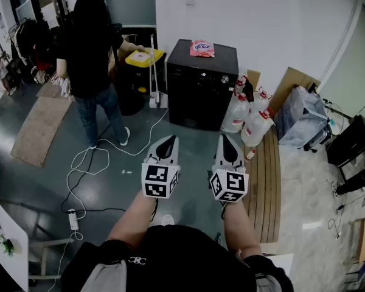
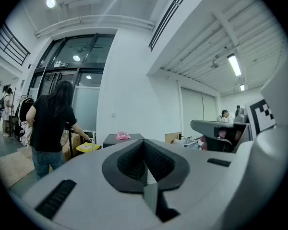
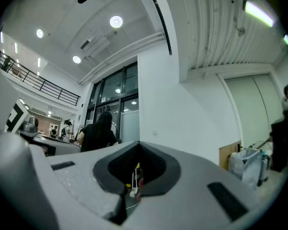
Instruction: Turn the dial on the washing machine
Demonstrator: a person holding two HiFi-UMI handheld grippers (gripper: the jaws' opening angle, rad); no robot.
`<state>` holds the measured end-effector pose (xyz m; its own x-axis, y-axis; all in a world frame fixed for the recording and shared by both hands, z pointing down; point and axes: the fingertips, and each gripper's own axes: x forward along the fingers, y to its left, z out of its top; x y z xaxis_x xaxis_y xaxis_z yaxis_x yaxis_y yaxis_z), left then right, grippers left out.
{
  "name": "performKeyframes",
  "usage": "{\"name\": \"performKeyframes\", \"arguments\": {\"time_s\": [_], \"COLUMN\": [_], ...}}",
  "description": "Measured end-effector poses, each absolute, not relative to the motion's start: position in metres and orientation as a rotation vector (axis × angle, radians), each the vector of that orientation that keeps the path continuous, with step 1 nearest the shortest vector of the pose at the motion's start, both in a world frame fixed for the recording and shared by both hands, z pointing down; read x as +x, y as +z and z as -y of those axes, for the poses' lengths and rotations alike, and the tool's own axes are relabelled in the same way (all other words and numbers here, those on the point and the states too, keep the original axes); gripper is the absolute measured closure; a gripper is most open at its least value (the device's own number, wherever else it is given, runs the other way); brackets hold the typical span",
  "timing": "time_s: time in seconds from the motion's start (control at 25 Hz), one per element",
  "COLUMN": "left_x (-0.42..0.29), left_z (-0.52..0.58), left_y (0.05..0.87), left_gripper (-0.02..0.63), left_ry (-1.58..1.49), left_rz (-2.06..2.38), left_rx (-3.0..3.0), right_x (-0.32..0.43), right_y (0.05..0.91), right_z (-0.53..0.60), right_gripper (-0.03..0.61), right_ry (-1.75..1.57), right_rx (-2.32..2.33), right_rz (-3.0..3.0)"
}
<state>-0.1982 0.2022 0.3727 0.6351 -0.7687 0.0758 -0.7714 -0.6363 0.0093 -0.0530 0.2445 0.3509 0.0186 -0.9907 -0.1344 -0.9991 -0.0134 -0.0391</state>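
In the head view, the black washing machine (image 1: 201, 81) stands by the wall, well apart from both grippers. Its small round dial (image 1: 224, 78) sits near the top right of its front, and a pink packet (image 1: 202, 47) lies on top. The left gripper (image 1: 168, 145) and the right gripper (image 1: 227, 146) are held out side by side over the floor, both closed tight and holding nothing. A white cable (image 1: 91, 157) winds over the floor, and big bottles (image 1: 249, 117) stand just beside the machine on the dial's side. I think a foot could catch the cable, or an arm could knock a bottle over on the way in. Closed jaws cannot go round the dial either, so they must open first. The left gripper view shows its jaws pressed together and the machine far off, but the dial is too small to see. The right gripper view shows its jaws shut too, and a person in black (image 3: 98, 135), but no machine. Only the head view shows the dial.
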Motion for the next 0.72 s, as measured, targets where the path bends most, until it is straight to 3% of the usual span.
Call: {"name": "performKeyframes", "arguments": {"time_s": [0.72], "left_x": [-0.213], "left_z": [-0.121], "left_y": [0.373], "left_gripper": [0.618], "left_ry": [0.074], "left_rz": [1.238], "left_rx": [2.863], "right_x": [-0.075], "right_y": [0.347], "right_z": [-0.172], "right_gripper": [0.580], "right_ry": [0.133], "right_rx": [-2.202], "right_rz": [-2.037]}}
